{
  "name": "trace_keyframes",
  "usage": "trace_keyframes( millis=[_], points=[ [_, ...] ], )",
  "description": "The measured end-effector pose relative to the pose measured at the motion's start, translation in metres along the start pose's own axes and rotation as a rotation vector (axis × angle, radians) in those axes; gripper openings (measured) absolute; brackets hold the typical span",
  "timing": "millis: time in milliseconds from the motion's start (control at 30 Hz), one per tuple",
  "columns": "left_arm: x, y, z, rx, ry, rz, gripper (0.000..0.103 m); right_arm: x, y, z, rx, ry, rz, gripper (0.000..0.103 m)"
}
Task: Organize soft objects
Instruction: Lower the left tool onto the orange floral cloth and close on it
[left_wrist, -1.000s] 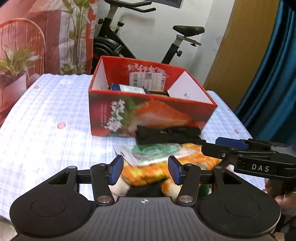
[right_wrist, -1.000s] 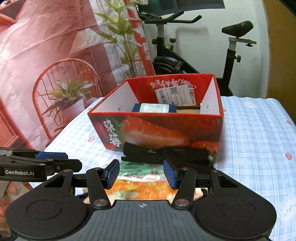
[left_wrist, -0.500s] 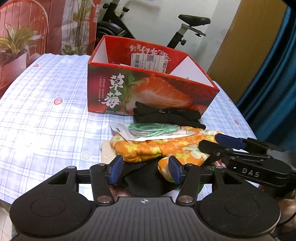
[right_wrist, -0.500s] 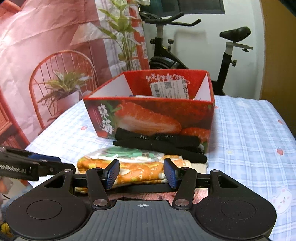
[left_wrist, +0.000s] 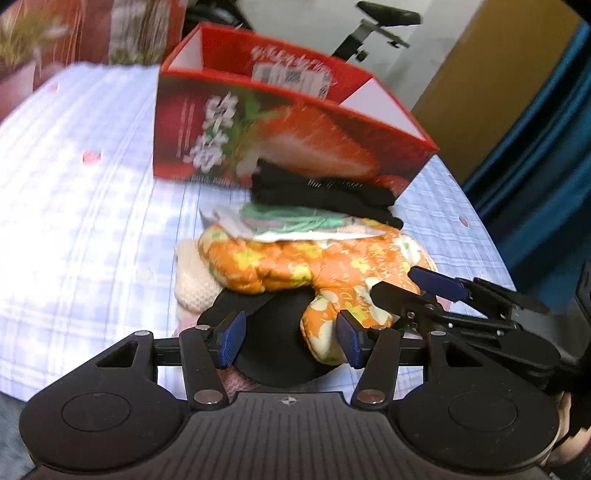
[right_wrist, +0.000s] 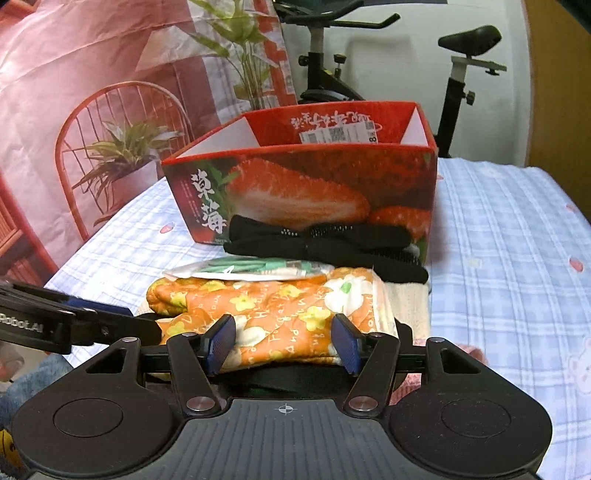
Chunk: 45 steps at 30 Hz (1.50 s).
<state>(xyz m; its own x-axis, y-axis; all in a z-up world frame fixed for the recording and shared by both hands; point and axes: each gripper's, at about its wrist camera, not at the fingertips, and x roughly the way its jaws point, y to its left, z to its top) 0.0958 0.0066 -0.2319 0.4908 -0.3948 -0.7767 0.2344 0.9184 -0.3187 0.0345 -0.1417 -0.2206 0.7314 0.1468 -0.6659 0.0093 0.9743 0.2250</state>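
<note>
Dropping both grippers low, I now have the orange floral mitt (right_wrist: 280, 314) framed between the right gripper (right_wrist: 283, 344)'s parted fingers; the left gripper (left_wrist: 288, 338), equally spread, faces the black cloth (left_wrist: 277, 332) beneath, before the strawberry box (right_wrist: 314, 192). Grasp looks imminent.

- Setting was a home room.
- Exercise bike (right_wrist: 388, 66) stood against the white wall behind the table.
- Table carried a blue checked cloth (right_wrist: 509, 236) with strawberry prints.
- A printed backdrop (right_wrist: 92, 92) showed a chair and plants.
- Blue curtain (left_wrist: 546, 140) hung alongside.
</note>
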Motion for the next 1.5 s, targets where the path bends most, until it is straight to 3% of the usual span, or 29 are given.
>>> trace_keyframes(
  millis=[167, 533, 800, 1033, 1100, 1133, 1200, 1333, 1500],
  points=[
    [0.017, 0.007, -0.001, -0.022, 0.037, 0.007, 0.058, 0.004, 0.001, -0.007, 0.001, 0.003, 0.004, 0.056],
    [0.023, 0.014, 0.012, -0.027, -0.036, 0.037, 0.059, 0.014, -0.002, -0.011, 0.026, -0.018, 0.012, 0.056],
    [0.009, 0.044, 0.024, -0.204, -0.089, -0.035, 0.057, 0.015, -0.003, -0.012, 0.032, -0.024, 0.012, 0.056],
    [0.033, 0.037, 0.032, -0.183, -0.051, -0.007, 0.058, 0.014, -0.004, -0.012, 0.039, -0.029, 0.017, 0.057],
    [0.032, 0.034, 0.03, -0.163, -0.069, 0.006, 0.049, 0.014, -0.004, -0.013, 0.039, -0.03, 0.017, 0.057],
    [0.028, 0.031, 0.028, -0.145, -0.087, 0.015, 0.036, 0.013, -0.004, -0.013, 0.038, -0.032, 0.017, 0.057],
    [0.023, 0.024, 0.024, -0.085, -0.115, 0.045, 0.03, 0.012, -0.003, -0.013, 0.038, -0.038, 0.017, 0.058],
    [0.014, 0.012, 0.013, 0.005, -0.156, 0.077, 0.027, 0.007, -0.005, -0.014, 0.054, -0.076, 0.026, 0.059],
    [0.016, 0.017, 0.009, -0.011, -0.159, 0.072, 0.027, -0.002, -0.009, -0.013, 0.084, -0.132, 0.009, 0.058]
  ],
)
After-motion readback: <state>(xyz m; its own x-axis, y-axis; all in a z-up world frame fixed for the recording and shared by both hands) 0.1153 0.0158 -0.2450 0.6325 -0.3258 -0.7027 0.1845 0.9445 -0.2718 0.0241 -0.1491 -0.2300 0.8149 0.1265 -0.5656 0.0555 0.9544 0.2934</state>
